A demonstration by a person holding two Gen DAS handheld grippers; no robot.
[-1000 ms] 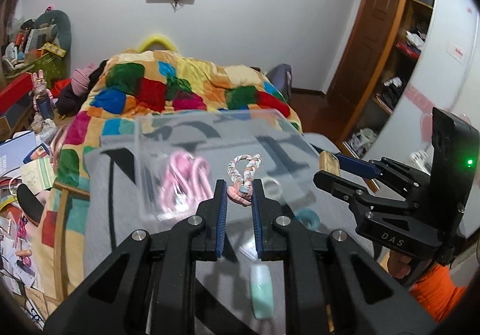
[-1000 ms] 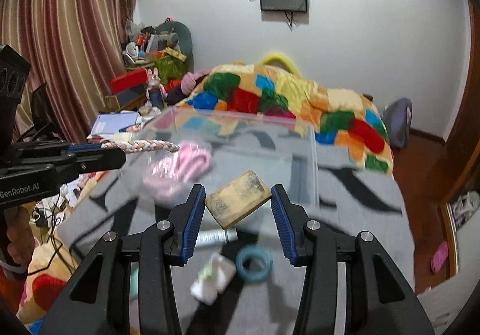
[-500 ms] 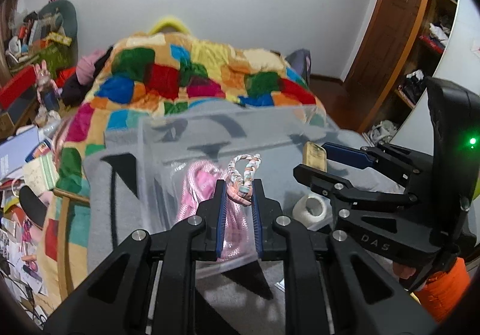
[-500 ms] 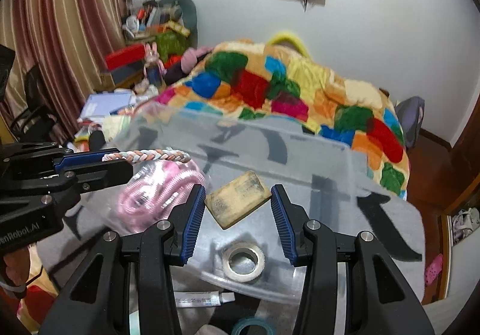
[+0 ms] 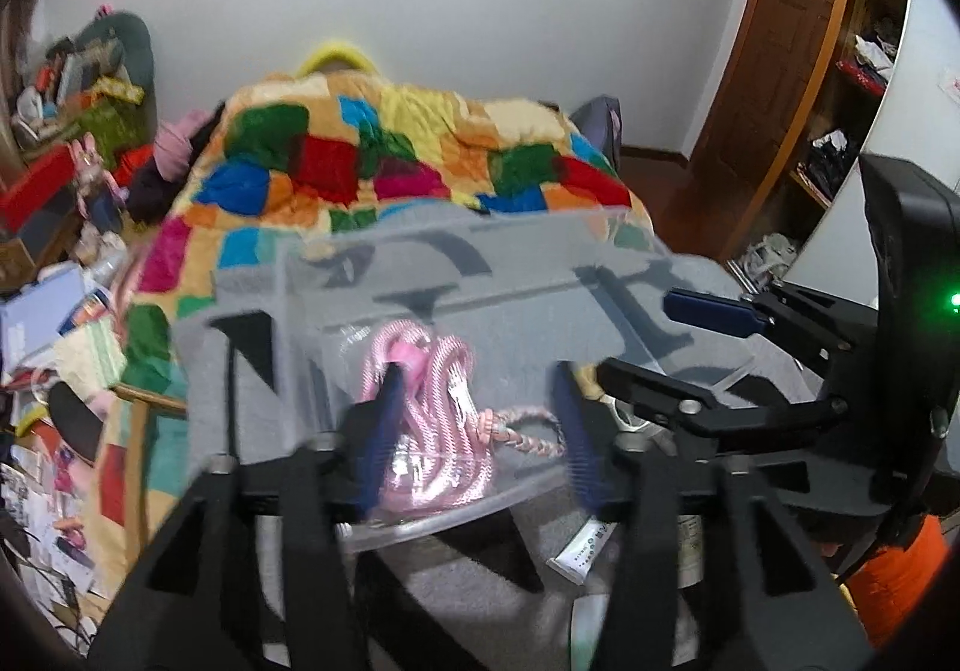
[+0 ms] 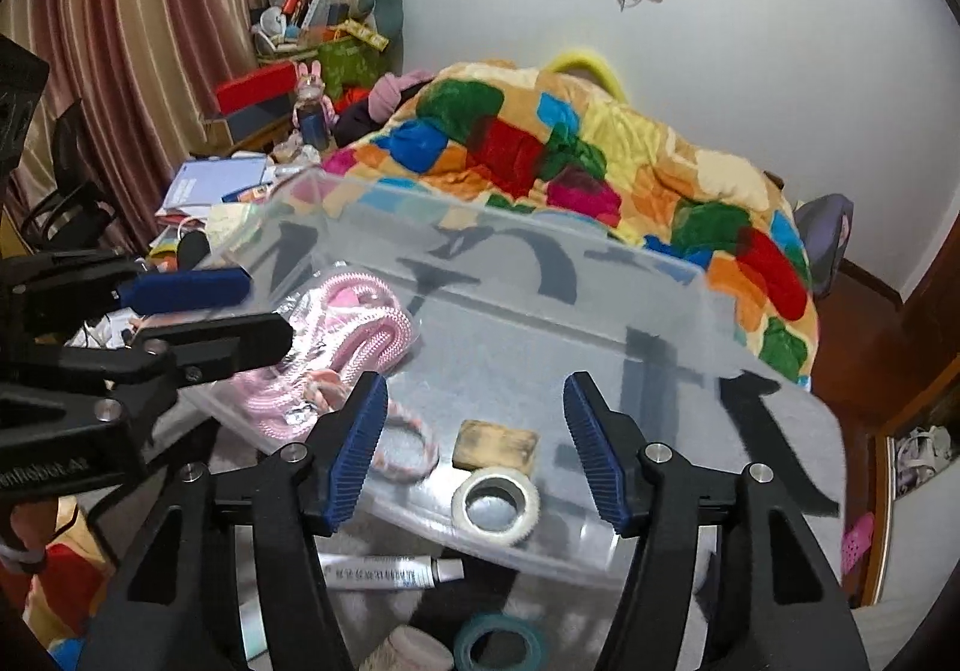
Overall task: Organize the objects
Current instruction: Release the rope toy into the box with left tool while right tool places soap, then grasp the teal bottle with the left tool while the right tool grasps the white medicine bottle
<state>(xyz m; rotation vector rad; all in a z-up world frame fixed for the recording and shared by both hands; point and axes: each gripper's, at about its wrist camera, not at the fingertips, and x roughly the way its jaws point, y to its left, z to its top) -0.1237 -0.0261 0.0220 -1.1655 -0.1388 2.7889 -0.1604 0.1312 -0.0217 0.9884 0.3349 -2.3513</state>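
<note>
A clear plastic bin point(image 6: 600, 275) sits on the grey blanket on the bed. Inside lie a pink coiled cord in a bag point(image 6: 354, 335), a pink-white braided loop point(image 6: 414, 449), a tan block point(image 6: 495, 443) and a white tape roll point(image 6: 495, 503). My right gripper point(image 6: 474, 449) is open and empty above the block and tape. My left gripper point(image 5: 480, 431) is open and empty over the near edge of the bin point(image 5: 480, 251), above the cord point(image 5: 426, 407) and braided loop point(image 5: 522, 431). The right gripper point(image 5: 678, 347) shows at the right of the left wrist view.
In front of the bin on the blanket lie a white tube point(image 6: 390, 572), a teal tape roll point(image 6: 501, 647) and a small pale jar point(image 6: 414, 650). A patchwork quilt point(image 6: 570, 143) covers the far bed. Cluttered desk and chair point(image 6: 72, 203) stand at the left, a wooden wardrobe point(image 5: 798, 71) at the right.
Both grippers opened. The braided loop dropped from the left gripper into the bin, and the tan block dropped from the right gripper into the bin beside the white tape.
</note>
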